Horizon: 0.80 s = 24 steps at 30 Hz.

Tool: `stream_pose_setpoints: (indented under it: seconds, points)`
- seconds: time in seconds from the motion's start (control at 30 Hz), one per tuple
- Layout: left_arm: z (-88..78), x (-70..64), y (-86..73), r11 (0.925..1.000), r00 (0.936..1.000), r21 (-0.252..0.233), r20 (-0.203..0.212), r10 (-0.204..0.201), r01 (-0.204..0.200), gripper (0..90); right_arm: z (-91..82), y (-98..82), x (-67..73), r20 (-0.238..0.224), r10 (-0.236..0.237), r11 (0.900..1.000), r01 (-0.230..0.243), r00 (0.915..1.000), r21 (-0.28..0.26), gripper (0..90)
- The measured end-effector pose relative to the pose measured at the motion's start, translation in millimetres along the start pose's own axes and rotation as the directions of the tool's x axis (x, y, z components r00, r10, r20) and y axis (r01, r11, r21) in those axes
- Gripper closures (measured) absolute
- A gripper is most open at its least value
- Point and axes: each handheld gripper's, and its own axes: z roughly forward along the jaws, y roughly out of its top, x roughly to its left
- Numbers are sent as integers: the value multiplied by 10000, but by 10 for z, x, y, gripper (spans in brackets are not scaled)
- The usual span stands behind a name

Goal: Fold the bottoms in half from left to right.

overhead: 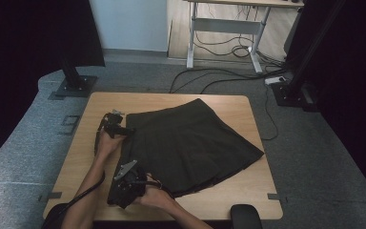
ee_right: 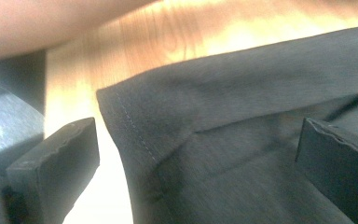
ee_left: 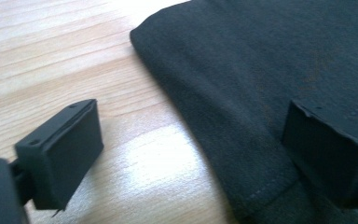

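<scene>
High view first: a dark pleated skirt (overhead: 190, 145) lies flat on the wooden table (overhead: 259, 191), a little left of the middle. Its narrow waistband end lies toward the far side of the table, with one corner near the far edge, and the wide flared hem spreads toward the near right. The long axis therefore runs on a slant, from the far left down to the near right, and the hem's right corner points toward the table's right edge.

At the skirt's left side, near the waistband corner, sits the left gripper (overhead: 126, 130), its jaws aimed rightward at the cloth. Left gripper view shows the jaws spread wide, one above bare wood and the other above the dark fabric, with the skirt's stitched edge (ee_left: 242, 116) running between them; nothing is clamped. Whether the jaw on the cloth side presses on it cannot be told.

Closer to the person, at the skirt's near left corner, the right gripper (overhead: 140, 179) is held by the right hand (overhead: 157, 196). Right gripper view shows these jaws parted too, straddling a folded, seamed corner of the skirt (ee_right: 223, 140), with pale wood behind it and a forearm across the top of that view. The cloth lies between the jaws, ungrasped.
</scene>
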Motion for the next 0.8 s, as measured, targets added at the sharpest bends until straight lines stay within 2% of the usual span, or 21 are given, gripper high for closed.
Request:
stream_pose_setpoints:
  seconds: [0.07,0.17,0.2,0.3,0.37,0.43,0.57,0.67,0.8]
  points:
    - [6,4,3,9999,9999,58,-94,-106,107,11,81,-16,25,104,-213,9995,210,9997,244,0]
    - [8,7,4,9999,9998,82,-124,-135,136,0,124,-34,51,371,-451,9988,443,9983,225,0]
    - [8,7,4,9999,9998,82,-122,-134,135,0,142,-41,85,695,-850,9960,827,9940,345,0]
    - [8,5,4,9999,9999,77,-110,-120,121,0,152,-48,106,849,-718,9973,700,9938,236,0]
    - [8,5,5,10000,9999,53,-72,-72,72,6,141,-43,107,922,-645,9977,622,9936,269,32]
    - [3,3,5,10000,10000,-58,-38,-24,24,29,115,-34,99,994,-529,9984,508,9936,238,132]
    - [-12,-2,6,9994,10000,-344,58,63,-61,174,49,-42,55,1191,-328,9995,331,9923,0,374]
    - [-17,-10,6,9989,9999,-452,125,113,-107,234,16,-52,40,1286,-243,9996,255,9914,-76,520]
    - [-31,-51,-3,9977,9992,-653,335,209,-186,409,-11,-47,27,1362,-285,9996,285,9903,19,735]
